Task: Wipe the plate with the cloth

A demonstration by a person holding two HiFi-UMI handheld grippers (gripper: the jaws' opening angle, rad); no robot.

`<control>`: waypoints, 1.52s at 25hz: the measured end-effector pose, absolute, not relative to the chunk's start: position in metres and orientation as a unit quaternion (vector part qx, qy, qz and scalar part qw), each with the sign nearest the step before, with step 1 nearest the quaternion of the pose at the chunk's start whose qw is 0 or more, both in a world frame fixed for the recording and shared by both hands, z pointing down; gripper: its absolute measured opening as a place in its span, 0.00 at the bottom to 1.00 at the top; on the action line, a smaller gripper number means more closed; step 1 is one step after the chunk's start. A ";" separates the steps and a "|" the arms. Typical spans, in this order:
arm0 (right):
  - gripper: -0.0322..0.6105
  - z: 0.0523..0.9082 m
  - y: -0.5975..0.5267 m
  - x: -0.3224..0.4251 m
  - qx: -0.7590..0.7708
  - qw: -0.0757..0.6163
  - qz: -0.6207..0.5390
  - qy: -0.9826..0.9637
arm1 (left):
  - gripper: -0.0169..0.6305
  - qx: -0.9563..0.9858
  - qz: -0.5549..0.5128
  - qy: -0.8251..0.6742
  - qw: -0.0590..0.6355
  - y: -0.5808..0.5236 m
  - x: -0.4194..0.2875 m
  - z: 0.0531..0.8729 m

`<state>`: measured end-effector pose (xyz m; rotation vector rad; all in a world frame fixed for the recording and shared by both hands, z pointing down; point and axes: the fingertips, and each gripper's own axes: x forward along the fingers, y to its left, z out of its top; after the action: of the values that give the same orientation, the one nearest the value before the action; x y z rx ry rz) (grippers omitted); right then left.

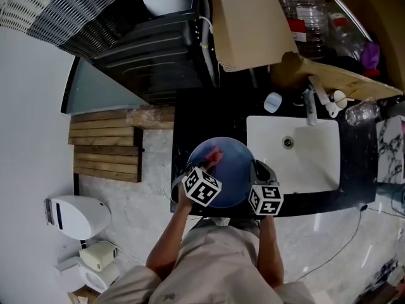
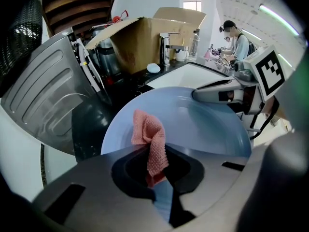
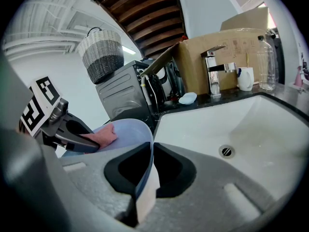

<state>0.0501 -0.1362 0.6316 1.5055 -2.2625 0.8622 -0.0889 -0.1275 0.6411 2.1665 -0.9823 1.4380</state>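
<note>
The blue plate (image 1: 231, 170) is held over the front edge of the black countertop (image 1: 196, 116), just left of the white sink (image 1: 310, 170). Its rim is clamped between the jaws of the right gripper (image 3: 144, 190). The pink cloth (image 2: 148, 139) is pinched shut in the left gripper (image 2: 157, 178) and laid against the plate's face.

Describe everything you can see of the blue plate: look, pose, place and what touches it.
The plate is round, pale blue and smooth, with a shallow raised rim; it may be plastic. It is held face up over the front edge of the dark counter, left of the white sink. The right gripper has its jaws shut on the plate's right rim. A pink cloth, pinched in the left gripper, rests on its face.
</note>
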 end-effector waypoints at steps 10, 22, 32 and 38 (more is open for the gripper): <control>0.10 0.631 -0.136 0.049 0.523 0.144 0.297 -0.785 | 0.08 0.766 0.522 -0.323 0.191 -0.101 -0.092 0.641; 0.10 0.631 -0.136 0.049 0.524 0.142 0.297 -0.786 | 0.08 0.777 0.532 -0.273 0.196 -0.074 -0.071 0.641; 0.10 0.631 -0.136 0.050 0.522 0.145 0.293 -0.788 | 0.08 0.795 0.515 -0.257 0.191 -0.079 -0.041 0.643; 0.12 0.627 -0.128 0.047 0.490 0.158 0.272 -0.813 | 0.08 0.803 0.498 -0.268 0.186 -0.092 -0.033 0.643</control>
<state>0.0465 -0.1284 0.6272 1.4026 -2.3249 0.7775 -0.0332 -0.0919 0.6432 2.2617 -0.7541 1.4033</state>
